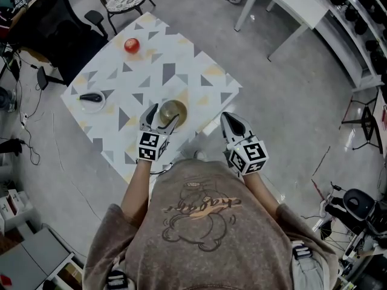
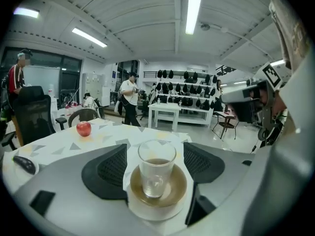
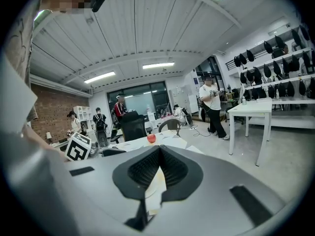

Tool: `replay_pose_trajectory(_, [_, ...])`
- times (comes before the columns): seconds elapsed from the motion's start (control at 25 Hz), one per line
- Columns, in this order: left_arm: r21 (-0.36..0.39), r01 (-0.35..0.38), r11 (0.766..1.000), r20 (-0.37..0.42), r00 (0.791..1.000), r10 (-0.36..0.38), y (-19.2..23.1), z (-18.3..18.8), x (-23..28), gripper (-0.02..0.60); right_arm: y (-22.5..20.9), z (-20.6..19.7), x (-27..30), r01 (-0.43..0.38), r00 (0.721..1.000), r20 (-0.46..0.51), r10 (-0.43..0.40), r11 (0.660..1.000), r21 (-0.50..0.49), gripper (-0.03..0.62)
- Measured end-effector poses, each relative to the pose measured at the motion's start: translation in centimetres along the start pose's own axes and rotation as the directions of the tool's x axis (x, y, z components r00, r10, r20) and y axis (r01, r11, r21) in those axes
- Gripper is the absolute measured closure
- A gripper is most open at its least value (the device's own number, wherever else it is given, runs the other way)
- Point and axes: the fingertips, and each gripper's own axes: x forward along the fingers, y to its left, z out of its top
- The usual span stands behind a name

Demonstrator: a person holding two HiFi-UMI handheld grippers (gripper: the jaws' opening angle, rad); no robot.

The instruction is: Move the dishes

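Saucer (image 2: 172, 188) with a glass (image 2: 156, 168) standing on it sits at the bench's (image 1: 175, 59) 6 o'clock edge, apparently not lifted, so I'd say the move has barely begun. The small plate (image 1: 100, 106) at 9 and the apple (image 1: 132, 45) at 12 look untouched. Left claw (image 1: 161, 118) is spread wide, with the saucer between its pads at its 12. Right claw (image 3: 158, 156) is clenched on nothing, off the bench at 3.

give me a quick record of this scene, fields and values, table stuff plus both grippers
table: patterned top
near edge: glass standing on a saucer
far end: apple
left side: small plate with a dark object on it
left gripper: jaws apart, either side of glass and saucer
right gripper: jaws together, empty, just off the table's edge
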Motion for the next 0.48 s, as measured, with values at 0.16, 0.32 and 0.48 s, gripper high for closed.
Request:
replay_pose_trajectory(0.16, [0.006,0.016,1.000,-0.056,0.998,-0.016,0.2,-2.0,1.6,0.241,-0.5,0.0,0.0,0.010,1.000,-0.005,-0.010,1.000,0.000,0.591])
replay_pose_trajectory(0.32, [0.014,0.024,1.000,-0.089,0.996,-0.023,0.3,-3.1,2.7,0.241,-0.6,-0.1,0.2,0.014,1.000,-0.010,-0.014,1.000,0.002,0.591])
replay_pose_trajectory(0.48, [0.028,0.016,0.999,-0.105,0.994,-0.013,0.4,-3.2,3.4,0.242,-0.8,-0.3,0.3,0.017,1.000,-0.021,-0.017,1.000,0.008,0.591])
